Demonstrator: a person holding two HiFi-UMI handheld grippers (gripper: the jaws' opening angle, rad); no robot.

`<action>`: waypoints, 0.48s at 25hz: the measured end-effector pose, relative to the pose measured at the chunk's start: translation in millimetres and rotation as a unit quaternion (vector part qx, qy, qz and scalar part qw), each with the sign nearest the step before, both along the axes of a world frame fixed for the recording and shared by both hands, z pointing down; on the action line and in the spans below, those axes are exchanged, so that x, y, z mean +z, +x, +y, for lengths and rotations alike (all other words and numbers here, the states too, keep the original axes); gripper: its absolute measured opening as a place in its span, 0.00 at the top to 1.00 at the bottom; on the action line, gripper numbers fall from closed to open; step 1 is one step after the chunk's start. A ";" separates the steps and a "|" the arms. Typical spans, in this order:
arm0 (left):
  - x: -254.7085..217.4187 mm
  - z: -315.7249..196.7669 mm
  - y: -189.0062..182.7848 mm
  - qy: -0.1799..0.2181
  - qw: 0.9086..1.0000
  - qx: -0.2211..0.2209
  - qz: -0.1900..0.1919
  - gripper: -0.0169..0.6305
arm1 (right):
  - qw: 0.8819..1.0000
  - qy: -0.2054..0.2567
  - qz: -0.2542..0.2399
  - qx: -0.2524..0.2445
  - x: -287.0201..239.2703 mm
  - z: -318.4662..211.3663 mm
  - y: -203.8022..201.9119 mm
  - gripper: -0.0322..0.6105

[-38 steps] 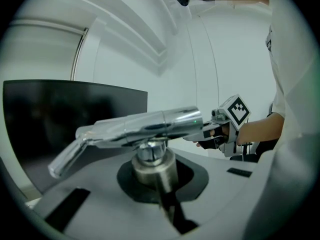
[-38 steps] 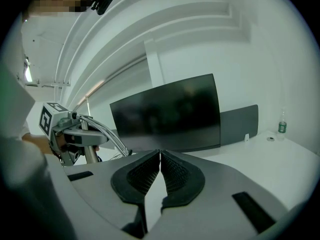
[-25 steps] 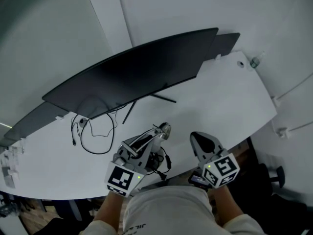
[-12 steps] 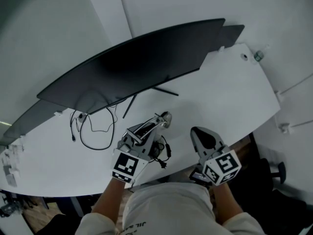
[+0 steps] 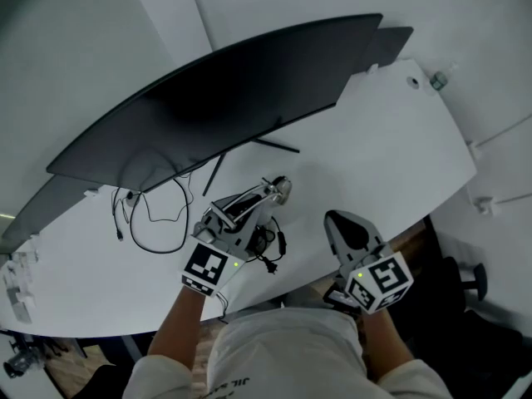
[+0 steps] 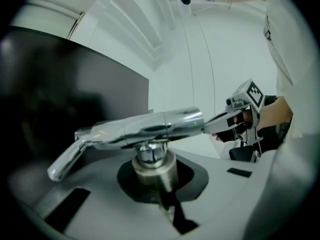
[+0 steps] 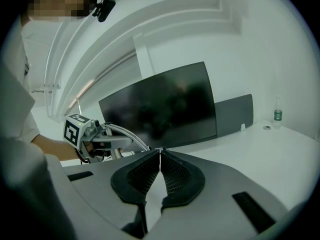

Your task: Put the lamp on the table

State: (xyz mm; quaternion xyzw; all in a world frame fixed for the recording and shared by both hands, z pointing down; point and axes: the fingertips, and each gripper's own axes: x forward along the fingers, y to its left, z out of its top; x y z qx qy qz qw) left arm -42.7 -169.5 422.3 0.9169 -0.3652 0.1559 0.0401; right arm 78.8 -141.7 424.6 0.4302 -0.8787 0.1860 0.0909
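The lamp (image 5: 264, 198) is a chrome tube on a round metal joint, with a black cord (image 5: 273, 252) trailing from it. My left gripper (image 5: 249, 216) is shut on it just above the white table (image 5: 382, 156), near the front edge. In the left gripper view the lamp (image 6: 150, 126) lies crosswise over the jaws, and the joint (image 6: 152, 166) sits clamped between them. My right gripper (image 5: 345, 231) is shut on nothing, at the table's front edge right of the lamp. In the right gripper view its pads (image 7: 150, 171) meet, and the left gripper (image 7: 100, 136) is at the left.
A wide curved dark monitor (image 5: 216, 98) stands at the back of the table on thin legs (image 5: 278, 146). A loop of black cable (image 5: 158, 223) lies left of the lamp. A small bottle (image 5: 436, 80) stands at the far right corner.
My left gripper has carried the lamp forward, farther over the table toward the monitor. The right gripper has stayed in place.
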 end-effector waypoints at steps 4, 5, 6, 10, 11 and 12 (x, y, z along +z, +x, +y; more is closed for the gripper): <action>6.4 -3.7 1.5 0.005 1.000 0.020 -0.004 0.97 | 1.000 -0.005 0.001 0.001 5.0 -0.3 -0.4 0.90; 8.4 -4.9 1.4 0.005 1.000 0.024 -0.006 0.97 | 1.000 -0.005 0.001 0.002 6.3 -0.8 -0.4 0.90; 10.2 -6.0 1.2 0.004 1.000 0.027 -0.006 0.97 | 1.000 -0.006 0.002 0.003 7.5 -1.3 -0.5 0.90; 16.6 -9.2 -0.5 -0.003 0.999 0.035 -0.004 0.97 | 1.000 -0.008 0.003 0.004 11.5 -2.0 -2.3 0.90; 18.3 -10.1 -0.8 -0.004 0.999 0.037 -0.002 0.97 | 1.000 -0.010 0.003 0.004 12.8 -2.3 -2.7 0.90; 20.0 -11.2 -1.1 -0.005 0.999 0.038 -0.001 0.97 | 1.000 -0.012 0.004 0.004 14.4 -3.0 -3.3 0.90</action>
